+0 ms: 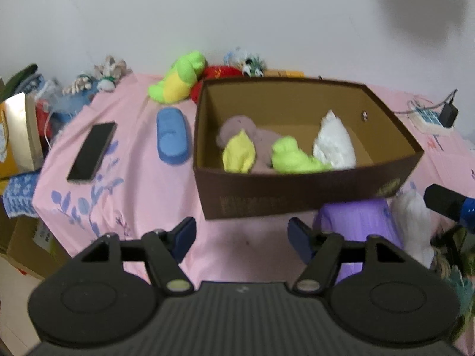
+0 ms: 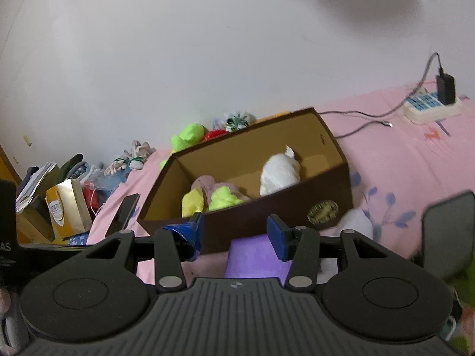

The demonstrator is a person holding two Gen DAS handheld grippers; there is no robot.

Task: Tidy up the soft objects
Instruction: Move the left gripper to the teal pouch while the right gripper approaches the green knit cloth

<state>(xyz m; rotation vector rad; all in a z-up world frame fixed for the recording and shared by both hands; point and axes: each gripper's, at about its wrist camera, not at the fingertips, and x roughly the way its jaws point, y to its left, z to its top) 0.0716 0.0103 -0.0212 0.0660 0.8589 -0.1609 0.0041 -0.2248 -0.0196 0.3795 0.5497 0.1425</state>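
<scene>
Soft, even indoor light filled both views; a broad shadow smudged the wall (image 1: 415, 9). Fisheye bending curved the edges, and slight blur, perhaps motion, softened everything.

We can read little. On the brown box (image 2: 261, 222), the gold oval emblem (image 2: 322, 211) and the faint printed lines (image 1: 252, 204) are too blurred. Left of the box, a black device (image 2: 6, 246) shows "AS".
</scene>
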